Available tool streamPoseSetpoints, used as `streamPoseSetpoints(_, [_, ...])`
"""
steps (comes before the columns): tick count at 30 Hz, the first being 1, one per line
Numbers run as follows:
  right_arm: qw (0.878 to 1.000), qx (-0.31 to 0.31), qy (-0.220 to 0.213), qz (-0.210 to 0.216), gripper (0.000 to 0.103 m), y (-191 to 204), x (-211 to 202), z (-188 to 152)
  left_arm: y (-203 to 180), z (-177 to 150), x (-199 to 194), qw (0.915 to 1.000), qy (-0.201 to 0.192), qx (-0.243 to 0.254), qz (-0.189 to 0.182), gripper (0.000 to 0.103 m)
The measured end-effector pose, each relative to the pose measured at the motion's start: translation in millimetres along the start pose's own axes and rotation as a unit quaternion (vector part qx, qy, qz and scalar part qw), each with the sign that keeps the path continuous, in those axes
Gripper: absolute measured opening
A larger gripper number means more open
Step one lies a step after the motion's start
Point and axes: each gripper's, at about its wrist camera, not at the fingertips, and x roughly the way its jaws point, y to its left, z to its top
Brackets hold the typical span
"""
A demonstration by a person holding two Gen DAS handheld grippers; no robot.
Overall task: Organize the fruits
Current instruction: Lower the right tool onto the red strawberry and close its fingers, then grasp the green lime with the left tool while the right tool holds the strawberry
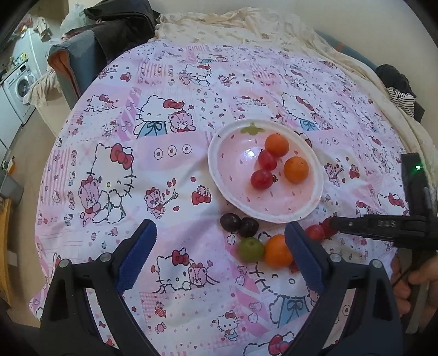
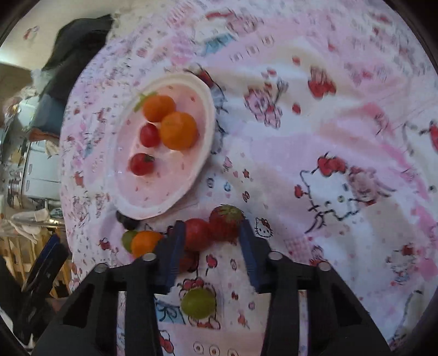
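Observation:
A white plate (image 1: 213,167) (image 2: 208,115) holds two orange fruits (image 1: 277,144) and two red ones (image 1: 262,178). In front of it lie two dark grapes (image 1: 230,221), a green grape (image 1: 250,249) and an orange fruit (image 1: 277,250). My left gripper (image 1: 222,247) hangs open above them, holding nothing, its right pad beside the orange fruit. My right gripper (image 2: 212,228) (image 1: 332,223) has narrow jaws around a red tomato (image 2: 197,237) and a strawberry (image 2: 225,221). One pad lies against each fruit. Another green grape (image 2: 198,302) lies under the right gripper.
A pink cartoon-print cloth (image 1: 169,169) covers the round table. A cream cloth (image 1: 246,24) and dark clothes (image 1: 120,30) lie at the far edge. A washing machine (image 1: 20,85) stands far left. A hand (image 1: 416,279) holds the right gripper.

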Motion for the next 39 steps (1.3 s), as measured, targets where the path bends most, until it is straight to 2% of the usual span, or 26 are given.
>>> streamPoseSetpoints(2, [1.0,0.018,0.002,0.002,0.039,-5.7,6.3,4.7,1.1,0.1,1.2,1.0,0.0,0.0,0.004,0.093])
streamPoseSetpoints(5, [1.0,0.03,0.008,0.005,0.033,-9.5,12.7,8.9,2.7,0.8,3.3,1.0,0.002,-0.002,0.006,0.093])
streamPoseSetpoints(9, [0.999,0.026,0.021,-0.001,0.033,-8.9,20.6,8.0,5.1,3.3,7.3,0.9999,0.006,-0.008,0.009,0.093])
streamPoseSetpoints(17, [1.0,0.021,0.008,0.008,0.031,-9.6,10.6,5.7,32.0,5.0,16.3,0.997,0.03,-0.072,0.006,0.093])
streamPoseSetpoints(20, [0.999,0.038,-0.015,0.036,0.031,-12.3,-5.9,7.2,41.9,2.0,22.2,0.9948,0.047,-0.091,0.004,0.084])
streamPoseSetpoints(22, [0.997,0.041,-0.037,0.055,0.031,-11.2,-22.3,8.4,42.1,-1.3,28.7,0.9935,0.064,-0.094,-0.007,0.07])
streamPoseSetpoints(27, [0.992,0.052,-0.071,0.087,0.031,-9.2,-49.4,7.7,22.2,-12.8,50.1,0.9897,0.111,-0.077,-0.047,0.06])
streamPoseSetpoints(33, [0.991,0.046,-0.081,0.1,0.031,-1.1,-64.7,5.5,9.5,-12.9,71.8,0.9812,0.142,-0.104,-0.079,0.06])
streamPoseSetpoints(39, [0.99,0.043,-0.085,0.104,0.031,2.5,-72.6,1.9,14.5,-16.1,91.3,0.9698,0.165,-0.157,-0.087,0.059])
